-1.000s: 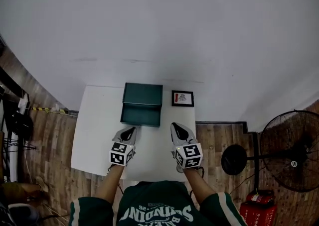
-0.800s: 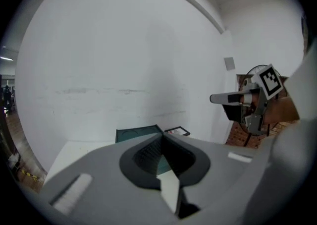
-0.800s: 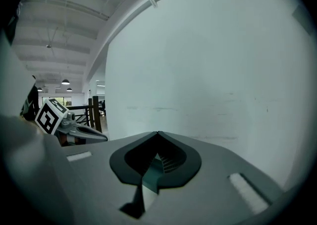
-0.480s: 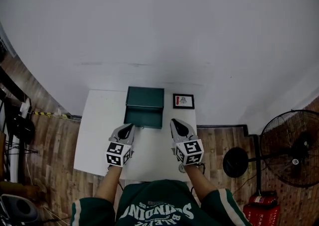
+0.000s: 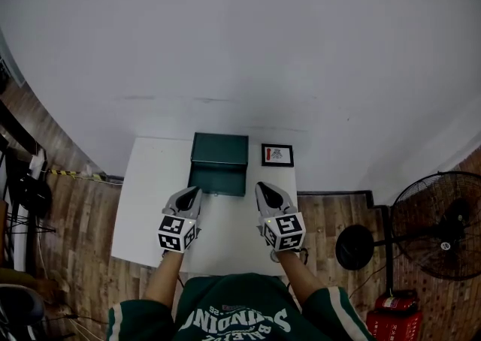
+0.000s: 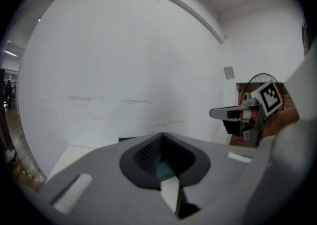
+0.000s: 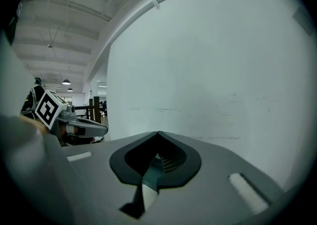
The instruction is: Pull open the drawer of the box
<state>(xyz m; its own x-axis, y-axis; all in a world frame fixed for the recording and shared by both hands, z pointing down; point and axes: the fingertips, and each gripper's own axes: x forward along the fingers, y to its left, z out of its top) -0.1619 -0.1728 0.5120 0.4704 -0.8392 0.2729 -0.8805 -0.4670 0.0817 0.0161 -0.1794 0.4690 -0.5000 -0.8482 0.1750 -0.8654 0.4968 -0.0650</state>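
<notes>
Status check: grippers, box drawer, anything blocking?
Left gripper shut, empty. Right gripper shut, empty. Both short of the green box on the table, drawer untouched. Framed card sits beside the box, not in the way.

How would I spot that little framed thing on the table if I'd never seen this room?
Look at the white table against the white wall. Near its far edge stands a dark green box, and just right of it lies the card. It is small, flat and black-bordered with a pale middle, unlike the bulky box.
</notes>
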